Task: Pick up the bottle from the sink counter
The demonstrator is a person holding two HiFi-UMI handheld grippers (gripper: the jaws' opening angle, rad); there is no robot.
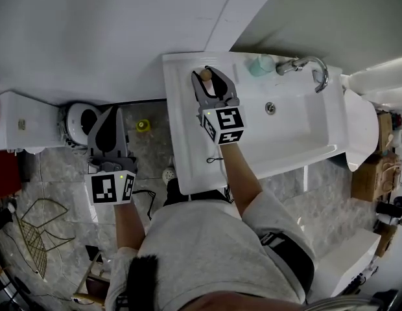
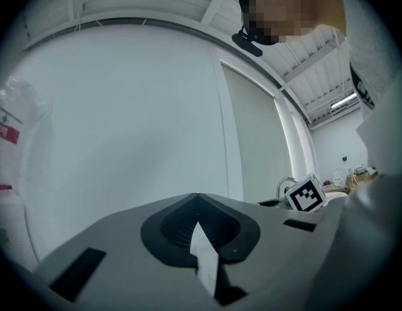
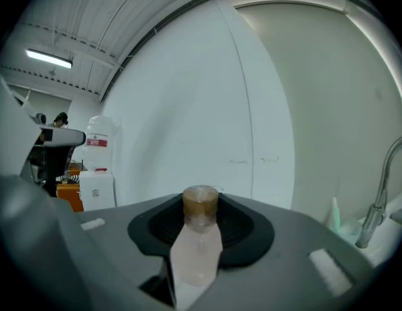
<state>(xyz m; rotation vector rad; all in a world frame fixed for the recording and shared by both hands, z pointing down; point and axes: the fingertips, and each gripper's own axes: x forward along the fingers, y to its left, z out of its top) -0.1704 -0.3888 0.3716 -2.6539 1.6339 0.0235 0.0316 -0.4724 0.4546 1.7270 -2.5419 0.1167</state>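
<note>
A small bottle (image 1: 205,74) with a pale pink body and a brown cap stands upright over the far left corner of the white sink counter (image 1: 188,148). My right gripper (image 1: 211,78) is shut on it, both jaws pressed against its sides. In the right gripper view the bottle (image 3: 198,245) fills the gap of the right gripper (image 3: 200,229), its cap poking above the black pads. Whether its base still touches the counter is hidden. My left gripper (image 1: 112,114) hangs over the tiled floor, left of the counter. In its own view the left gripper (image 2: 200,235) is shut and holds nothing.
The basin (image 1: 292,122) lies right of the bottle, with a chrome faucet (image 1: 311,67) and a teal container (image 1: 260,65) along the back wall. A round white appliance (image 1: 78,122) and a small yellow object (image 1: 143,126) sit on the floor at left.
</note>
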